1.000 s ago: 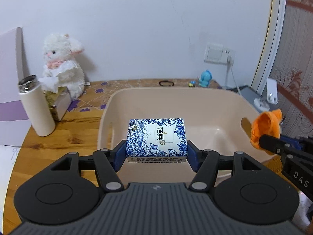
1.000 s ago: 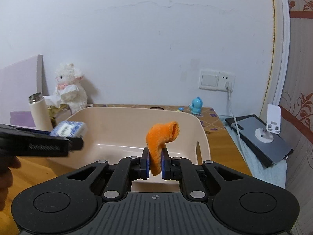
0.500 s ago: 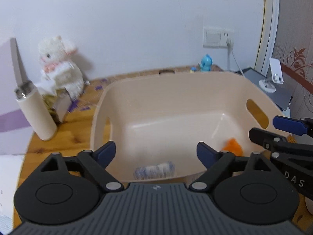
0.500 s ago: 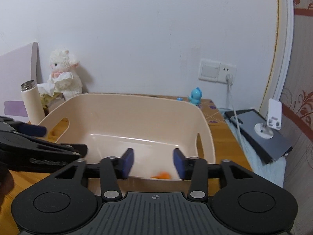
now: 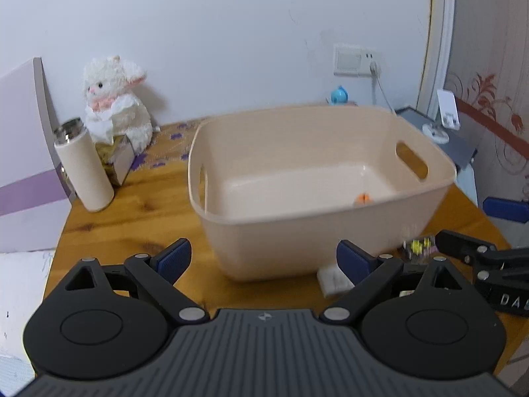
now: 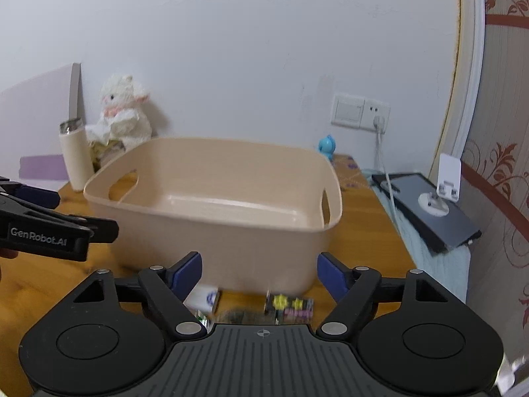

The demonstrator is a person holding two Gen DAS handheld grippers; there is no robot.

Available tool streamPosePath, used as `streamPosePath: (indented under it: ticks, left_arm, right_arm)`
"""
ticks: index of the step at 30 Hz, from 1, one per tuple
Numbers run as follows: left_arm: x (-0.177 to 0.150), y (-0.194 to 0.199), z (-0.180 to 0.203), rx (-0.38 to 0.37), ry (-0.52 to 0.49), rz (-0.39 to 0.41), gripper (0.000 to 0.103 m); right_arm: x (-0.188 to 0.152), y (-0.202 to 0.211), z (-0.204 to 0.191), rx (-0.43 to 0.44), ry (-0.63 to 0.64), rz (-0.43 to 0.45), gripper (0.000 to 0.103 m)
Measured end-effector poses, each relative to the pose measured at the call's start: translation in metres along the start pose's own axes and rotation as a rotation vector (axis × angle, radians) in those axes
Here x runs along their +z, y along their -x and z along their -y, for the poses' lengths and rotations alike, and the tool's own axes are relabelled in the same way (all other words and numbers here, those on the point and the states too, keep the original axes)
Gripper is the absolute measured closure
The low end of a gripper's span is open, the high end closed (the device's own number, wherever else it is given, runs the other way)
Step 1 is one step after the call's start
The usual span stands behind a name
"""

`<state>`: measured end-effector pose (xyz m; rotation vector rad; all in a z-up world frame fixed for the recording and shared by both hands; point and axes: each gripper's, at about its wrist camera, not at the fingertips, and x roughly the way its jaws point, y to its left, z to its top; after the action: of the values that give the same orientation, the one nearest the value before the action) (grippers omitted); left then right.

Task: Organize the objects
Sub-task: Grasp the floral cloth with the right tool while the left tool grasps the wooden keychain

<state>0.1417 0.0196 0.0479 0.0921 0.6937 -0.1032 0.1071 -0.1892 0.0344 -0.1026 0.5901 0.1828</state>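
Observation:
A beige plastic basin (image 5: 330, 231) (image 6: 231, 231) stands on the wooden table. A bit of the orange item (image 5: 362, 197) shows inside it at the near right; the blue-and-white pack is hidden behind the near wall. My left gripper (image 5: 264, 258) is open and empty, in front of the basin. My right gripper (image 6: 259, 269) is open and empty, in front of the basin too. Below it on the table lie a white packet (image 6: 206, 297) (image 5: 334, 281) and a small dark colourful box (image 6: 291, 304) (image 5: 418, 248).
A cream flask (image 5: 84, 168), a tissue box (image 5: 117, 158) and a white plush lamb (image 5: 114, 99) stand at the left rear. A blue figurine (image 6: 326, 147) is behind the basin. A dark tablet (image 6: 429, 205) lies at the right by the wall socket (image 6: 358, 115).
Both grippers opened and dropped the blue-and-white pack and the orange item into the basin. Then both pulled back and lower, in front of the basin.

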Motion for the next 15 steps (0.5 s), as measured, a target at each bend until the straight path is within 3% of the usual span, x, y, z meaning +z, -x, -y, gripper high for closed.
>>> streamPosePath:
  ticks: [8, 15]
  left_arm:
    - [-0.040, -0.020, -0.007, 0.017, -0.040, -0.105, 0.008]
    - [-0.063, -0.038, -0.010, -0.028, -0.051, -0.175, 0.008]
  right_arm:
    - [-0.034, -0.016, -0.002, 0.020, -0.025, -0.108, 0.024]
    - [-0.058, -0.032, -0.004, 0.042, -0.048, -0.180, 0.024]
